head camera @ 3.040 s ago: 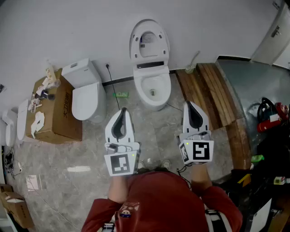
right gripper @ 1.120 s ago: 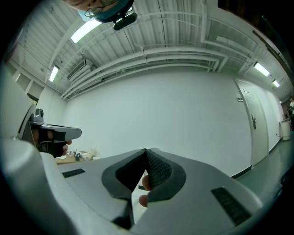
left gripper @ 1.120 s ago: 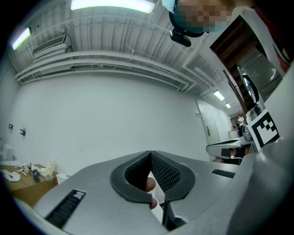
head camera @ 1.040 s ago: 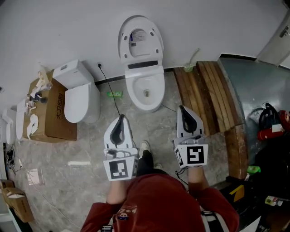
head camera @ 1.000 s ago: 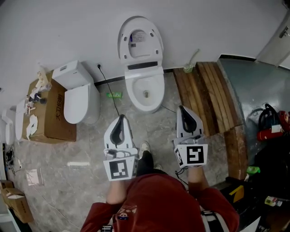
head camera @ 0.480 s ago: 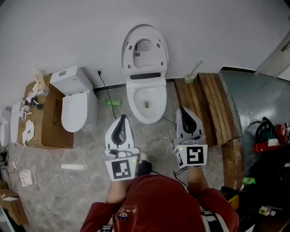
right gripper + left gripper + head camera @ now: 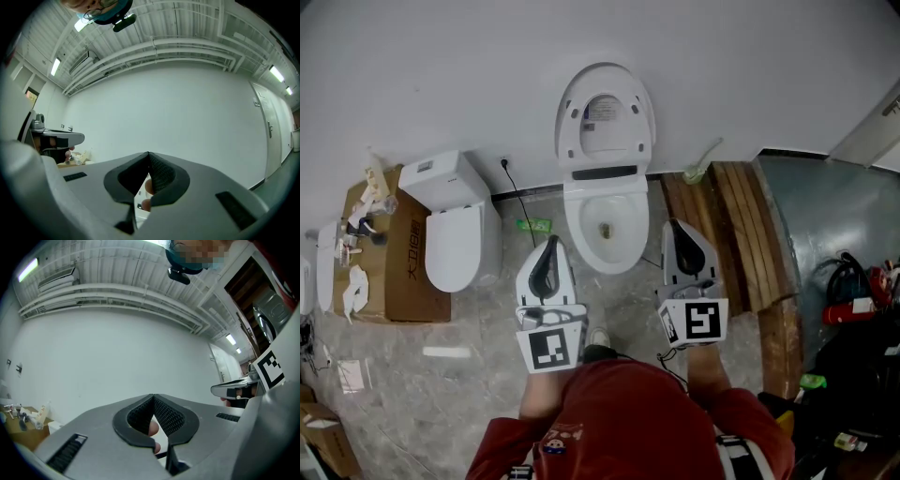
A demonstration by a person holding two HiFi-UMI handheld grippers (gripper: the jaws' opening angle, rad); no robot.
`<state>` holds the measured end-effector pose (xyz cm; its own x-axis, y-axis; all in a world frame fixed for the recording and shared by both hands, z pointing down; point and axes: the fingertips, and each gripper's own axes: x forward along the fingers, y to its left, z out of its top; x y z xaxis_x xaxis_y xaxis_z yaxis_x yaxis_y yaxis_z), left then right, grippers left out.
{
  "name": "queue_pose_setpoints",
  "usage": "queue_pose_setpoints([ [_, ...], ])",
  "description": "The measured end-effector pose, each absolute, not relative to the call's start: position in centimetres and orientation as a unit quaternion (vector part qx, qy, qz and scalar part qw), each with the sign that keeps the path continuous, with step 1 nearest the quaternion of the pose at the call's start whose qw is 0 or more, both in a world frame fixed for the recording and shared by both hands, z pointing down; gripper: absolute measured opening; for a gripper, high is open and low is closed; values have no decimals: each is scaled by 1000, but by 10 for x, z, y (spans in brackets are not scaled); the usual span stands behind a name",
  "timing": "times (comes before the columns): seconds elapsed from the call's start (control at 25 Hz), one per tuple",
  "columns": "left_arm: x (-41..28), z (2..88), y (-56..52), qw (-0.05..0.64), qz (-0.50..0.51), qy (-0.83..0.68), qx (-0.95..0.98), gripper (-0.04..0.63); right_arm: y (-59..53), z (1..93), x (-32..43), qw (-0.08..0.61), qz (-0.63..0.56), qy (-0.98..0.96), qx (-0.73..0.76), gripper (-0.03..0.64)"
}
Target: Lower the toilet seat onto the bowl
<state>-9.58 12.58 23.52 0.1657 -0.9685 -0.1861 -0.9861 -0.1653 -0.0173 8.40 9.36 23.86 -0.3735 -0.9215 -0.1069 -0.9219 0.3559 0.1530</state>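
Well, the toilet seat stands upright against the wall, behind the bowl — not yet lowered. Left gripper and right gripper hover near the bowl, both clenched empty, probably to nudge the seat down.

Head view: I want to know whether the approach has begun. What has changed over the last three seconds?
The person has stepped forward: the white ceramic toilet bowl, earlier well ahead, now sits between the tips of the left gripper and right gripper. Nothing was grasped or released. Unchanged: both grippers shut, empty, side by side; the white oval toilet seat still upright against the wall.
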Motion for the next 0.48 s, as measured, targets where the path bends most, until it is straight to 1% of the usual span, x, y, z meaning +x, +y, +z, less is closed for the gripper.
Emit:
queue_pose_setpoints([
  [0.28, -113, 238, 97, 63, 76, 638, -764, 12, 71, 236, 62, -4, 103, 822, -560, 12],
  [0.48, -120, 242, 81, 53, 80, 641, -762, 12, 59, 240, 61, -8, 100, 823, -559, 12],
])
